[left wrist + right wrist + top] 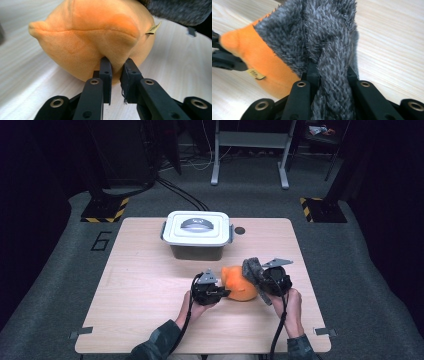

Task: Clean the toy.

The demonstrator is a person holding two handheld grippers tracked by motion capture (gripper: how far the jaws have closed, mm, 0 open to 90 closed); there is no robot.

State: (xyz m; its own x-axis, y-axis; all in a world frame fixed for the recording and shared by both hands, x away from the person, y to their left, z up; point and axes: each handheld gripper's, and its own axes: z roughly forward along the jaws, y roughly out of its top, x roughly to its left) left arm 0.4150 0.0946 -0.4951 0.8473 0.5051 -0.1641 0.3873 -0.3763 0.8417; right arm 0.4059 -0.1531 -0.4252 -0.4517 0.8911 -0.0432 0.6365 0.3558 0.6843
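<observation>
A: How far along does it look?

B: Midway, probably. The orange plush toy lies on the table, in front of the lidded white box, which is latched shut. The left gripper pinches a fold of the orange fabric; the right gripper is clamped on the grey furry part. If the toy goes in the box, the lid is not yet off.

A: And the toy itself?

B: Soft, rounded, with a pale tag near the grey fur.
</observation>
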